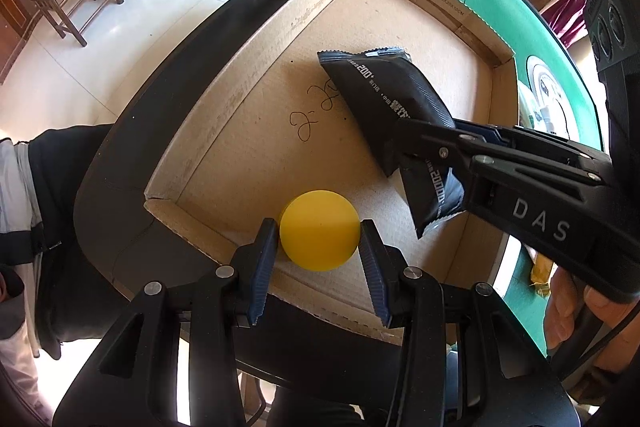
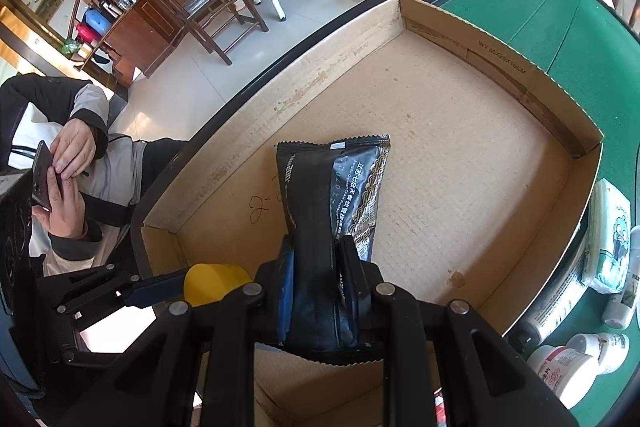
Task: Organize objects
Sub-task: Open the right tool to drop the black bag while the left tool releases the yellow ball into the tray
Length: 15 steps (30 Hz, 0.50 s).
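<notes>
Seated person: far left of both grippers, beyond the table edge, hands (image 2: 66, 163) on a dark phone (image 2: 42, 175).
Left gripper (image 1: 320, 239): pointing steeply down over the near left corner of the box, its blue pads (image 1: 264, 259) closed on either side of the yellow ball.
Yellow ball (image 1: 319, 229): pinched between the left gripper's pads, just above the box floor; whether it touches the floor cannot be told.
Cardboard box (image 2: 460, 163): open and shallow, under both grippers, resting on the green table (image 1: 500, 7); a pen scribble (image 1: 316, 107) marks its floor ahead of the left gripper.
Black snack packet (image 2: 332, 199): clamped near its lower end, reaching forward from the right gripper over the box floor.
Right gripper (image 2: 316, 279): to the right of the left gripper, jaws clamped on the black snack packet.
Bottles and tissue pack: white bottles (image 2: 560, 367) and a tissue pack (image 2: 608, 239) on the table, right of the right gripper, outside the box.
</notes>
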{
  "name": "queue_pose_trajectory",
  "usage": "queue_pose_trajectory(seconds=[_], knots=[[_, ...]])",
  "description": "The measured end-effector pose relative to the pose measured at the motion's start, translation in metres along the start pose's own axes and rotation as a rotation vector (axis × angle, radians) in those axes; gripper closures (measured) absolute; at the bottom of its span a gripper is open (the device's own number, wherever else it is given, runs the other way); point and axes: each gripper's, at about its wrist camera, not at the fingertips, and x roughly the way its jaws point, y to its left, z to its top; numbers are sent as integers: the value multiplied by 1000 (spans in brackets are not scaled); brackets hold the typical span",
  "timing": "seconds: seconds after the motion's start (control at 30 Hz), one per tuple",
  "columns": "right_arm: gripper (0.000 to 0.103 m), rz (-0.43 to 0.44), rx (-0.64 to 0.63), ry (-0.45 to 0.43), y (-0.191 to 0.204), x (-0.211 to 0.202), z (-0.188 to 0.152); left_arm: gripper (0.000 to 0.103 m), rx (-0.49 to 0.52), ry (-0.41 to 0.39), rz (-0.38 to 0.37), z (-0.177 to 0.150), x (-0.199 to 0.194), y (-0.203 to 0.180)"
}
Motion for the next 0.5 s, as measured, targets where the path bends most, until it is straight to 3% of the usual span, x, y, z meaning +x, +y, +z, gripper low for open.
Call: queue_pose_trajectory(seconds=[0.17,0.23,0.33,0.5], knots=[[79,-7,24,-7,-6,-3,-2,62,0,4,-4,-1,1,-4],[61,-11,39,-16,-9,-6,-3,62,5,5,-8,-1,1,-7],[52,-14,60,-34,-15,-12,-5,58,19,6,-4,-2,1,-14],[46,-16,100,-79,-28,-30,-12,42,23,-9,1,-4,-3,-23]])
